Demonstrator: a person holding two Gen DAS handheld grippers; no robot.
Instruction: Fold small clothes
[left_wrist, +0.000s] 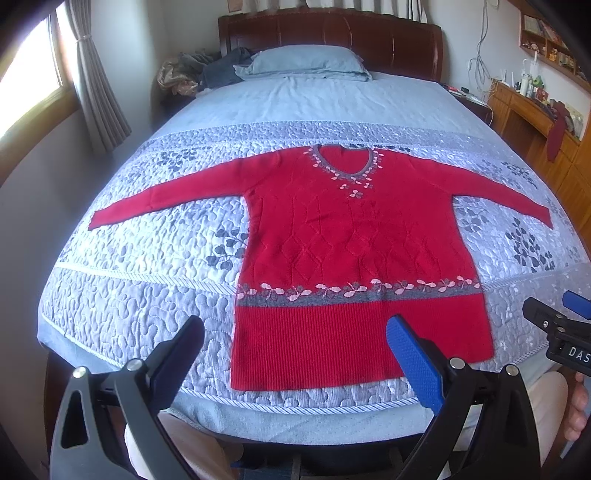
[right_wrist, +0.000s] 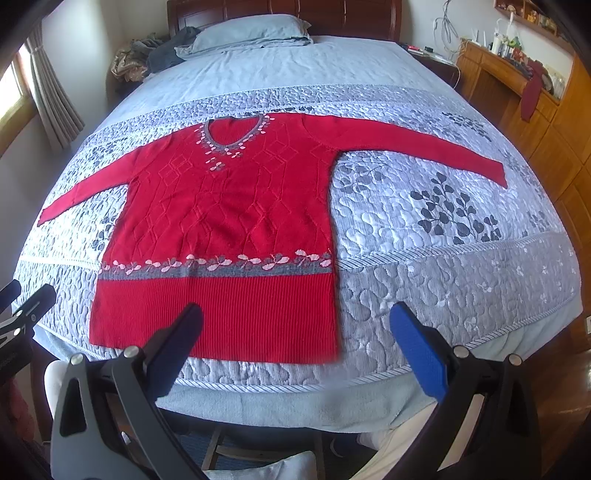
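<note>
Sunlight comes through a window (left_wrist: 29, 77) with a grey curtain (left_wrist: 98, 85) on the left side of the bedroom. Next comes a big bed with a blue and grey quilt (left_wrist: 147, 295) full of leaf shapes. A dark wood headboard (left_wrist: 332, 33) stands at the far end, with a blue pillow (left_wrist: 306, 62) in front of it and a heap of dark clothes (left_wrist: 207, 70) beside the pillow. A red sweater (left_wrist: 351, 240) lies flat on the quilt, front side up, both sleeves spread wide, its bottom edge near the close side of the bed.

On the right, a wooden desk (left_wrist: 524, 110) and shelf hold small bottles and things too tiny to make out. Something dark red (left_wrist: 556, 129) hangs over the desk edge.

The left gripper (left_wrist: 295, 343) hangs over the sweater's bottom edge, tongs wide apart, holding nothing. The right gripper (right_wrist: 295, 332) hangs over the sweater's right bottom corner, tongs wide apart too. Pale trousers (left_wrist: 546, 406) show below, partly cut off.
</note>
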